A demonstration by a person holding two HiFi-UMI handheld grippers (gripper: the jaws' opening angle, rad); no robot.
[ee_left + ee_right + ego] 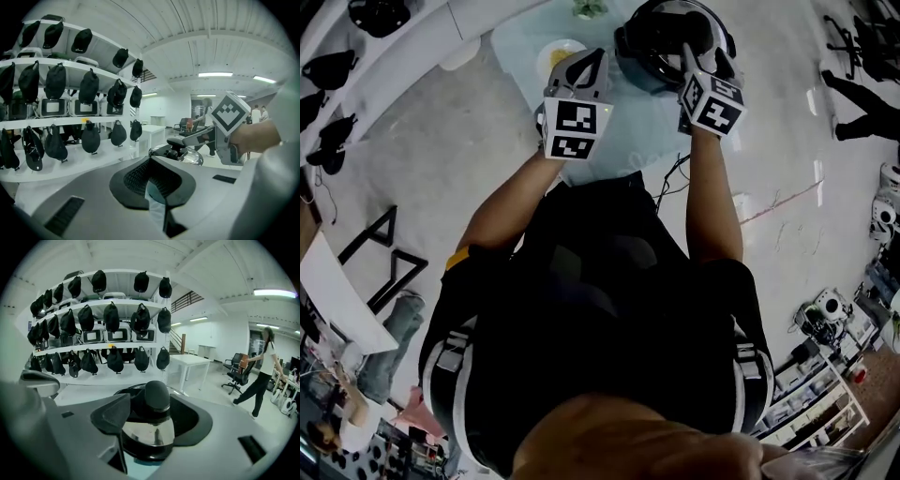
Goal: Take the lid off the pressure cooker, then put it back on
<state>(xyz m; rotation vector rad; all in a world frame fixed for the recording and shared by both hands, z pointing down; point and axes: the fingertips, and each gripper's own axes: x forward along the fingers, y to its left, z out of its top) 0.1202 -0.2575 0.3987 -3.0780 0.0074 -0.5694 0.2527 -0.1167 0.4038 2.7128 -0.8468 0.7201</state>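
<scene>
The pressure cooker [649, 64] stands at the far end of a pale blue table [623, 131], its shiny lid [147, 432] on the pot. My right gripper [154, 423] reaches over the lid with the black knob [157, 394] between its jaws. Gaps show on both sides of the knob, so the gripper is open. In the left gripper view the right gripper [187, 138] is at the knob [177, 140] above the cooker [190, 157]. My left gripper [587, 56] hovers left of the cooker; a narrow gap shows between its pads [157, 187], with nothing in it.
A white bowl with something yellow [558, 54] sits left of the cooker, close to the left gripper. White shelves of black bags [108, 319] stand behind the table. A white desk [190, 362], an office chair [236, 371] and a walking person [262, 371] are further back.
</scene>
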